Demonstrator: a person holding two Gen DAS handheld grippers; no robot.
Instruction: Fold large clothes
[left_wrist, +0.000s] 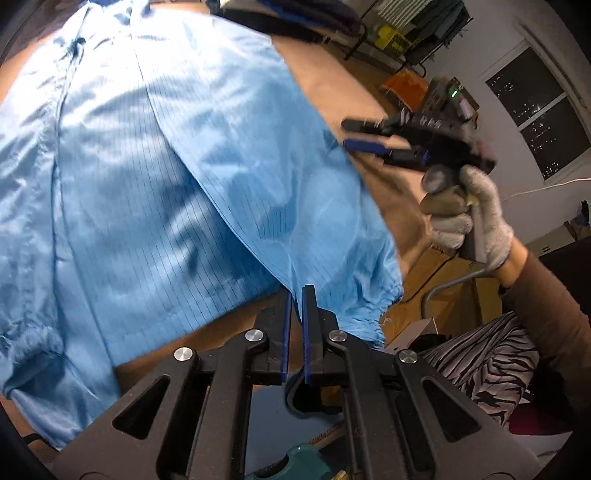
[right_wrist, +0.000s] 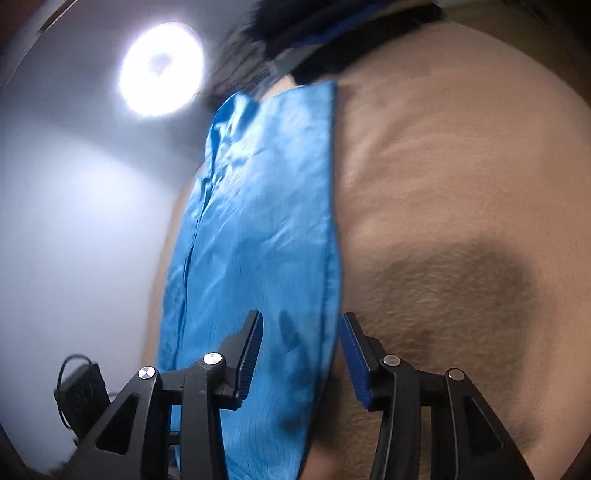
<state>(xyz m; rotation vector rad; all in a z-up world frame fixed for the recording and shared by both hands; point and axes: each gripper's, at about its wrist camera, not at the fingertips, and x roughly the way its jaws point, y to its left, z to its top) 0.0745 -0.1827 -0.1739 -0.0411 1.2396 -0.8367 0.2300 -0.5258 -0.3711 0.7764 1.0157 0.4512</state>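
A large light-blue pinstriped garment (left_wrist: 155, 177) lies spread on a tan cloth-covered surface (left_wrist: 332, 85). My left gripper (left_wrist: 297, 295) has its jaws nearly together, pinching the garment's folded edge next to the elastic cuff (left_wrist: 373, 306). My right gripper (left_wrist: 347, 134), held by a gloved hand, hovers open just past the garment's right edge. In the right wrist view the right gripper (right_wrist: 301, 325) is open, its jaws either side of the garment's edge (right_wrist: 266, 229), holding nothing.
A dark blue-and-black garment (left_wrist: 306, 18) lies at the far end of the surface. Racks, boxes and a window stand at the right of the room. A ceiling lamp (right_wrist: 160, 68) glares in the right wrist view. A zebra-patterned cloth (left_wrist: 480, 362) is near the operator.
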